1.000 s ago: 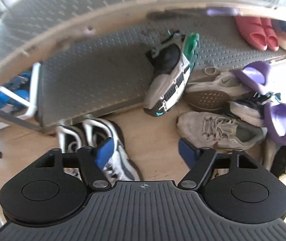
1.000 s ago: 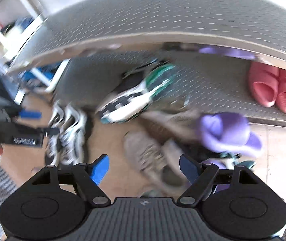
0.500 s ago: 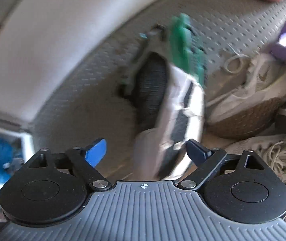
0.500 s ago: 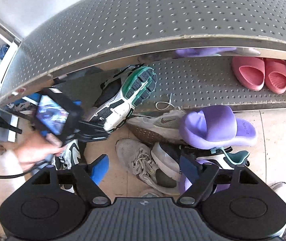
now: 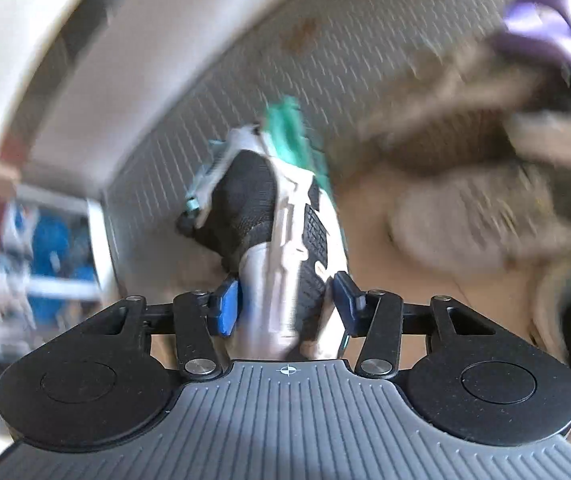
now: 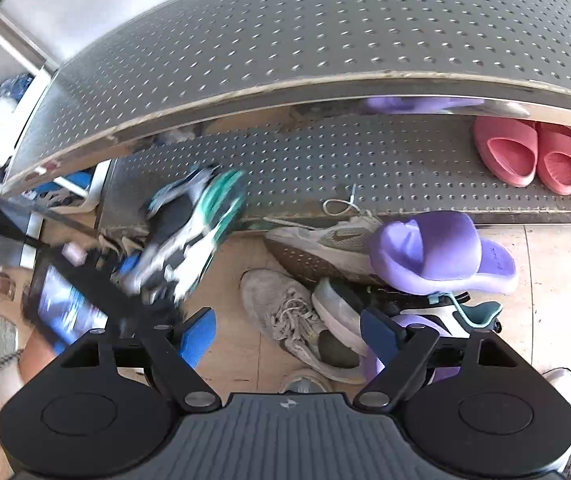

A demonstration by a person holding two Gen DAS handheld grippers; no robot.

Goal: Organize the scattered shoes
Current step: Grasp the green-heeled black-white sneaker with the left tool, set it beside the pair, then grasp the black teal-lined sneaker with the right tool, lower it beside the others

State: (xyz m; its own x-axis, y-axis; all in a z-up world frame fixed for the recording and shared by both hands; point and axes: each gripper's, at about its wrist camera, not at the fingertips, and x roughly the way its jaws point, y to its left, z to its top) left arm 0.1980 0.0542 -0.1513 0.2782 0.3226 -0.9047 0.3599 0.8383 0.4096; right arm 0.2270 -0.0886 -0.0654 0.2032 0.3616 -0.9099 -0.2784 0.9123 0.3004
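Observation:
My left gripper (image 5: 283, 304) is shut on the toe of a white, black and green sneaker (image 5: 281, 220), whose heel points toward the lower rack shelf (image 5: 213, 128). The same sneaker (image 6: 189, 232) shows blurred in the right wrist view, held up at the shelf's front edge by the left gripper (image 6: 125, 276). My right gripper (image 6: 287, 330) is open and empty above a pile of shoes on the floor: a grey laced sneaker (image 6: 289, 312), a beige sneaker (image 6: 325, 236) on its side and a purple slide (image 6: 437, 248).
A two-tier perforated metal rack (image 6: 325, 60) fills the upper view. Pink slides (image 6: 525, 152) stand on the right of its lower shelf. A white and teal sneaker (image 6: 453, 312) lies under the purple slide. Wooden floor (image 6: 241, 264) lies in front of the rack.
My left gripper has moved in on the green-soled sneaker and closed on its toe; the sneaker is now lifted and moving. My right gripper has stayed open over the shoe pile.

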